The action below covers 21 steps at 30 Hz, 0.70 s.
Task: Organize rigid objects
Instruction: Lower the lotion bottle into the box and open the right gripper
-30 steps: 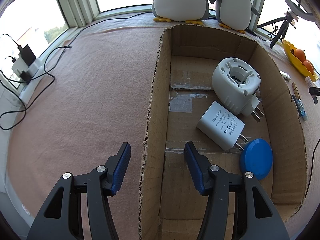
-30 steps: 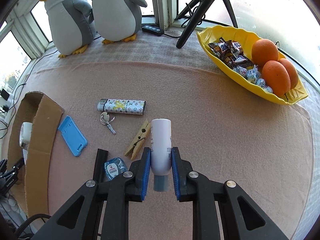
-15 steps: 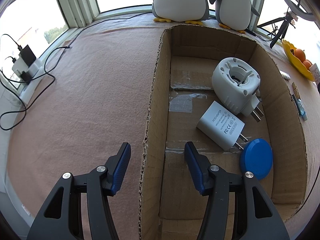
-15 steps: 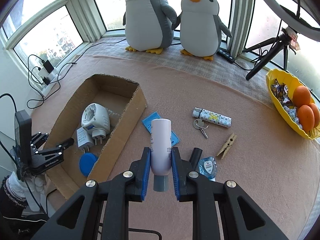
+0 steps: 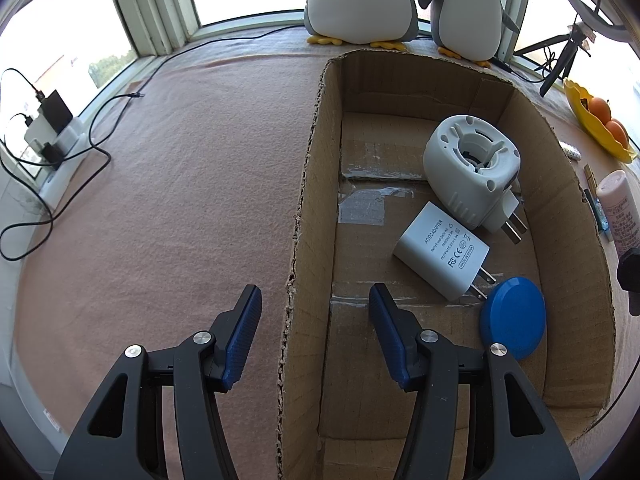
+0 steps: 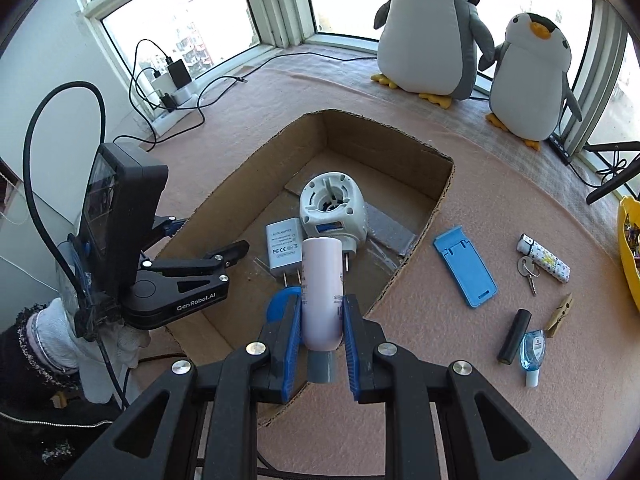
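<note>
The right gripper (image 6: 322, 336) is clamped on a pale pink bottle (image 6: 322, 292), blue pads pressing its two sides near the grey cap. The bottle's long axis runs along the fingers, cap end back toward the gripper body, flat bottom pointing forward over the cardboard box (image 6: 436, 204). The bottle hangs above the box's near end, over the white adapter (image 6: 283, 245) and the blue disc (image 6: 280, 304) lying inside; a white round plug-in device (image 6: 334, 210) lies deeper in the box. The left gripper (image 5: 314, 334) is spread wide, holding nothing, one finger on each side of the box's left wall.
</note>
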Each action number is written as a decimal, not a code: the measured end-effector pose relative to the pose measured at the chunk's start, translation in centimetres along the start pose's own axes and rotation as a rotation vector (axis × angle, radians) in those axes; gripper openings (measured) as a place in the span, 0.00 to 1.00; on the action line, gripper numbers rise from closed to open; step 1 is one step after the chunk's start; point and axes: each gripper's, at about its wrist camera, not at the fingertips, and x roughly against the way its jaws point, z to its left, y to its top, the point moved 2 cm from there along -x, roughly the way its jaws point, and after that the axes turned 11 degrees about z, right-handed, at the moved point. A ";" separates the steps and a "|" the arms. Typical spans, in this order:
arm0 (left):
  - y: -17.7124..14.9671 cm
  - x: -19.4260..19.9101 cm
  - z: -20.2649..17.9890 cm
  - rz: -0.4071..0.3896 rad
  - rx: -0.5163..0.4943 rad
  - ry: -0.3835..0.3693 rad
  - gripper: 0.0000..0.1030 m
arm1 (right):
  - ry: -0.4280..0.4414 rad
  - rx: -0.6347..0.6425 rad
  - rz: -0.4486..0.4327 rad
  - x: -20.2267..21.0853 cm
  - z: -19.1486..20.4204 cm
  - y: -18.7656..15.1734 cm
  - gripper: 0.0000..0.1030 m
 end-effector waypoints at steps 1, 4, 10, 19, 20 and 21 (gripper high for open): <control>0.0 0.0 0.0 0.000 0.001 0.000 0.54 | -0.002 0.007 0.002 -0.2 0.3 0.0 0.18; 0.0 0.0 0.0 0.000 0.001 -0.001 0.54 | 0.006 0.020 0.004 -0.4 1.1 0.0 0.18; 0.2 0.2 0.0 -0.001 0.002 -0.002 0.54 | -0.004 0.041 -0.027 0.1 1.8 0.0 0.48; 0.3 0.2 0.0 -0.002 0.002 -0.003 0.54 | -0.006 0.011 -0.040 0.6 1.2 -0.2 0.49; 0.2 0.2 0.0 -0.002 0.002 -0.002 0.54 | -0.006 0.008 -0.041 0.6 1.1 -0.2 0.49; 0.2 0.2 0.0 -0.002 0.002 -0.003 0.54 | -0.008 0.004 -0.045 0.8 1.0 -0.3 0.49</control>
